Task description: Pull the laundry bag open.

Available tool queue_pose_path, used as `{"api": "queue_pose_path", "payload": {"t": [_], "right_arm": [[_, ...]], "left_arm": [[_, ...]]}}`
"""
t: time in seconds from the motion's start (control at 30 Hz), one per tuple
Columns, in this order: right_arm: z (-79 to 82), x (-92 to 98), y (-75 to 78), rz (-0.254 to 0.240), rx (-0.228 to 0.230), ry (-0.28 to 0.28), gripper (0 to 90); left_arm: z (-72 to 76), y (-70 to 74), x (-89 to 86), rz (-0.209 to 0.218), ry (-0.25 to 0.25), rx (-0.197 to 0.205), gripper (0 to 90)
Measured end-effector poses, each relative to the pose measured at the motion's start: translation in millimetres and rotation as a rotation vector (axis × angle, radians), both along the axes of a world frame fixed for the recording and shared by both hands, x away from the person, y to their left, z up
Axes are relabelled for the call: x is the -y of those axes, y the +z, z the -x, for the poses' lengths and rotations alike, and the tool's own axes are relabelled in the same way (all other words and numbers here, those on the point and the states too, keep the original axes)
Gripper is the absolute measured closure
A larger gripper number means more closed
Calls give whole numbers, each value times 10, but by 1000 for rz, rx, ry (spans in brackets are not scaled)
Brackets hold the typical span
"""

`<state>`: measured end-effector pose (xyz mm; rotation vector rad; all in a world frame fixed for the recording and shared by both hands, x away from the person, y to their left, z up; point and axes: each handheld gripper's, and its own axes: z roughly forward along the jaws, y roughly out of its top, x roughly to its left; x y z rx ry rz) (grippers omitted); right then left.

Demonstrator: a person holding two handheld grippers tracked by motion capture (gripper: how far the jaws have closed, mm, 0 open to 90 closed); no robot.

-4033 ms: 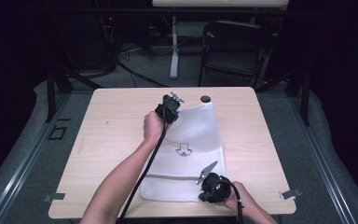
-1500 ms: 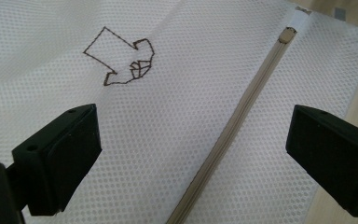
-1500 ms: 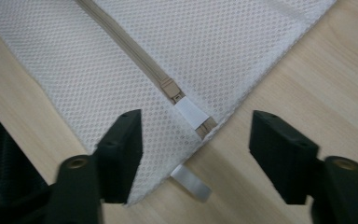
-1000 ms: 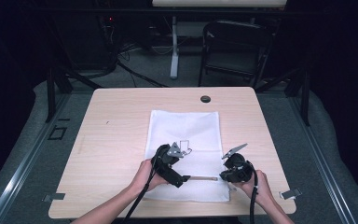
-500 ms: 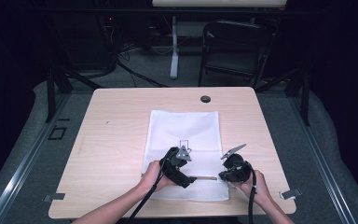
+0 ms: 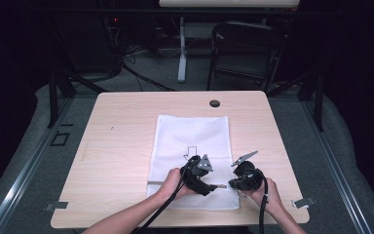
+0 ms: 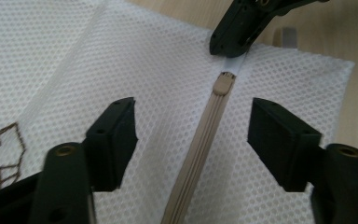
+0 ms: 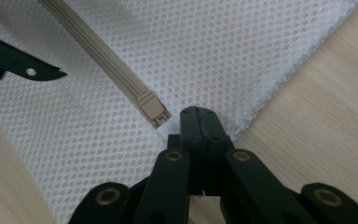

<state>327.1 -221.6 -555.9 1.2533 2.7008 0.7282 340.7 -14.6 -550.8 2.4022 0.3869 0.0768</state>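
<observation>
The right gripper (image 8: 198,122), pressed together, pinches the mesh bag (image 6: 191,141) at its near counter (image 6: 126,112) edge; the left gripper (image 7: 191,135), jaws just closing, straddles the zipper (image 7: 200,149) untouching. It may miss the flat slider (image 7: 223,84). Bag looks flat, contents indiscernible.

You are looking down on a light wood-grain counter (image 6: 126,146) with a small round black grommet (image 6: 215,103) near its far edge. It stands on grey carpet (image 6: 34,126), and the room around it falls off into darkness. Beyond the far edge you can see a dark folding chair (image 6: 246,53), a white stand leg (image 6: 181,48) and loose black cables (image 6: 141,73) on the floor.
</observation>
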Motion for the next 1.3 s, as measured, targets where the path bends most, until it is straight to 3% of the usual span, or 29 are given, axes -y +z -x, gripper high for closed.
{"api": "queue_pose_path", "payload": {"t": [0.17, 0.3, 0.37, 0.6, 0.67, 0.7, 0.73, 0.83, 1.07, 1.1, 1.2, 1.23, 1.3], "right_arm": [[-2, 6, 1, 0, -2, 2, 900], [-3, 10, 0, 0, -2, 4, 900], [10, -1, -17, -44, -4, -20, 900], [6, 11, -12, -30, -5, -23, 900], [-2, 21, -2, -11, -10, -12, 900], [-5, 23, -4, -17, -13, -12, 900], [-4, 22, -9, -35, -18, -19, 900], [-9, 35, -7, -19, -14, -16, 900], [-7, 28, -8, -26, -17, -21, 900], [-7, 27, -6, -24, -18, -22, 900], [-10, 34, 20, -23, -27, -24, 891], [-2, 41, 36, -65, -46, -23, 891], [15, 45, 40, -74, -59, -23, 894]], "left_arm": [[4, -51, 108, -1, -38, -12, 539], [8, -92, 192, 7, -57, -23, 598], [2, -115, 229, 7, -66, -19, 634], [10, -162, 302, -11, -81, -19, 747], [12, -163, 311, -9, -84, -18, 751], [10, -154, 314, -24, -88, -22, 756], [7, -170, 322, -4, -96, -29, 763], [18, -190, 350, -13, -102, -27, 778], [23, -194, 342, -15, -85, -31, 806], [18, -206, 340, 5, -85, -41, 806], [19, -210, 339, 9, -81, -44, 809], [19, -211, 338, 8, -83, -40, 810], [19, -217, 334, 14, -81, -46, 811]]}}
